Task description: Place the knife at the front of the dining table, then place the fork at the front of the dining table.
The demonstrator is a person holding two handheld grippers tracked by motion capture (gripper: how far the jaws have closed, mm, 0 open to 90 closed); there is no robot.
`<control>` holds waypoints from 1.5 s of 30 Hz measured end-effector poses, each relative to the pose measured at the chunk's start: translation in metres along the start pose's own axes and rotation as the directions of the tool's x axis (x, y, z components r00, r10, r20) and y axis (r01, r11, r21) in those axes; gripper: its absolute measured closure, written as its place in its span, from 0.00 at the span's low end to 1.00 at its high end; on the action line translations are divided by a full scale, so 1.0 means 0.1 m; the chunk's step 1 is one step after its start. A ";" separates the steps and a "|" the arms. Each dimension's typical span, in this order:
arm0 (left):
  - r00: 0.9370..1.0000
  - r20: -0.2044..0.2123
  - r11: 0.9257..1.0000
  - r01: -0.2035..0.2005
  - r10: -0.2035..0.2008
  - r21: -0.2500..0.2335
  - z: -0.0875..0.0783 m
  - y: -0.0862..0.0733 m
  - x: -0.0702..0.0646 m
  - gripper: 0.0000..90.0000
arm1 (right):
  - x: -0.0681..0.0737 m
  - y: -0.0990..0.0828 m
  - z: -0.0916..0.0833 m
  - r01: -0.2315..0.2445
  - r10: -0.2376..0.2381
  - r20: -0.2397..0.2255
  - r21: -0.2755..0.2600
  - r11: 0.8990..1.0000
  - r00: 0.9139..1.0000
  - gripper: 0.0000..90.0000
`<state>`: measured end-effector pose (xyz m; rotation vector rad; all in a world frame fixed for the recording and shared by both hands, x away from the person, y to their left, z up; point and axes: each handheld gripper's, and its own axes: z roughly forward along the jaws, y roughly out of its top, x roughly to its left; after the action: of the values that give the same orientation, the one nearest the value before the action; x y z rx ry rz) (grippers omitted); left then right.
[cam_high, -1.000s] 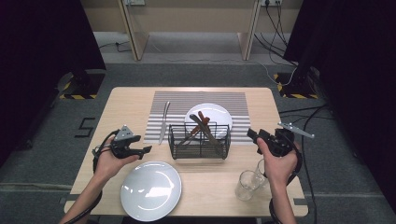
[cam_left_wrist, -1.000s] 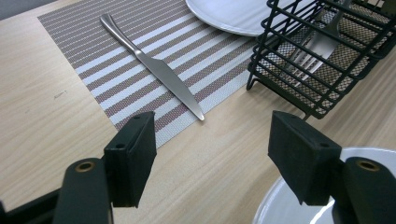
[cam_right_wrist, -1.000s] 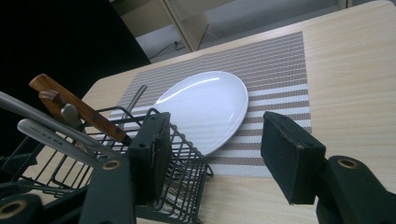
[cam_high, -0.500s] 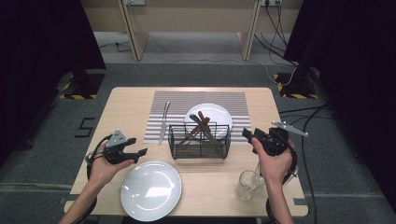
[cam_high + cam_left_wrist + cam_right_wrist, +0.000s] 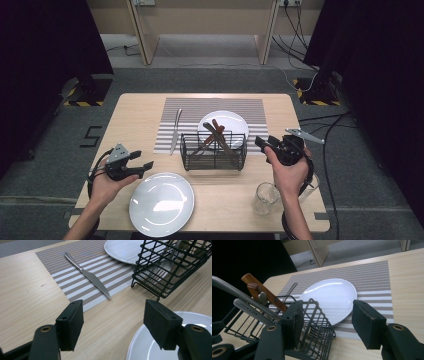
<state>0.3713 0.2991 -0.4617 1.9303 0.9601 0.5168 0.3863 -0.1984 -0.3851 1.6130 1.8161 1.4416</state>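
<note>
near plate (image 5: 175, 340) cut by frame edge, cutlery (image 5: 249, 302) lower ends hidden in basket (image 5: 317, 322)

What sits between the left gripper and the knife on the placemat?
Nothing: the left gripper view shows bare table between the left gripper and the knife.

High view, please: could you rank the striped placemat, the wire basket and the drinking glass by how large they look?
1. striped placemat
2. wire basket
3. drinking glass
</note>
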 end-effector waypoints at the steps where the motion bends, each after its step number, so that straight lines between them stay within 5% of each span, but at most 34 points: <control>1: 1.000 0.002 1.000 0.004 -0.004 -0.004 -0.02 -0.01 -0.01 0.36 | 0.03 0.01 0.02 0.007 -0.007 -0.004 0.002 1.000 1.000 0.48; 26: 0.999 -0.014 0.999 0.034 -0.035 -0.035 -0.20 -0.13 0.02 0.35 | 0.48 0.02 0.29 0.087 -0.084 -0.087 0.037 0.995 0.993 0.48; 45: 0.999 -0.019 0.999 0.026 -0.026 -0.030 -0.20 -0.12 0.00 0.35 | 0.67 -0.03 0.41 0.150 -0.142 -0.123 0.062 0.987 0.982 0.48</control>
<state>0.3532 0.3134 -0.4614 1.8875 0.9837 0.5329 0.3955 -0.1208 -0.3809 1.4192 2.0273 1.4489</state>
